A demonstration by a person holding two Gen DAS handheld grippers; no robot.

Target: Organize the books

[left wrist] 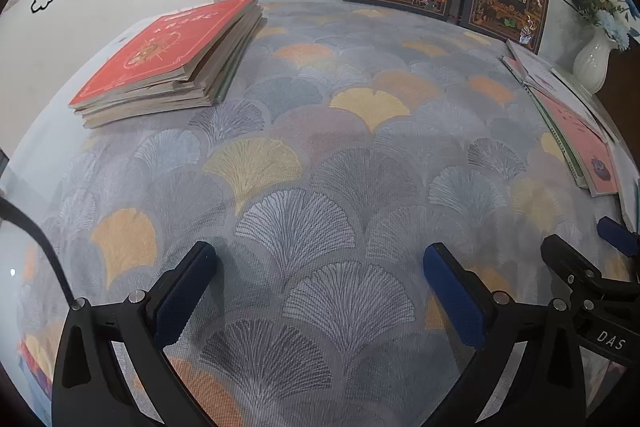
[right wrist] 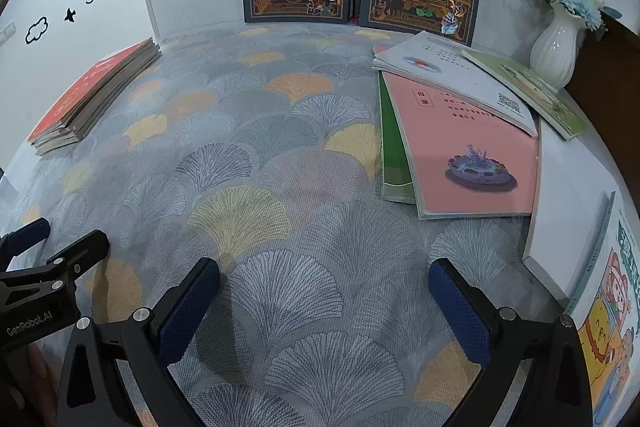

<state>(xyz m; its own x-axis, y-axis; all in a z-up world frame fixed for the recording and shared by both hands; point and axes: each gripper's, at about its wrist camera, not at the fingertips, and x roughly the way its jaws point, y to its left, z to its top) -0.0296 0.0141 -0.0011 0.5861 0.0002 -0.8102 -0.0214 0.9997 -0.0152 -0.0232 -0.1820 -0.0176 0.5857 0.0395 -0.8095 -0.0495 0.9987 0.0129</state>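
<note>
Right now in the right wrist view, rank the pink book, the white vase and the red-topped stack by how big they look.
1. pink book, clearly largest.
2. red-topped stack.
3. white vase.
The stack and vase lie farther from the camera, so their true sizes stay unsure.

Black tongs [left wrist: 320,291] (blue pads [left wrist: 454,295]).
</note>
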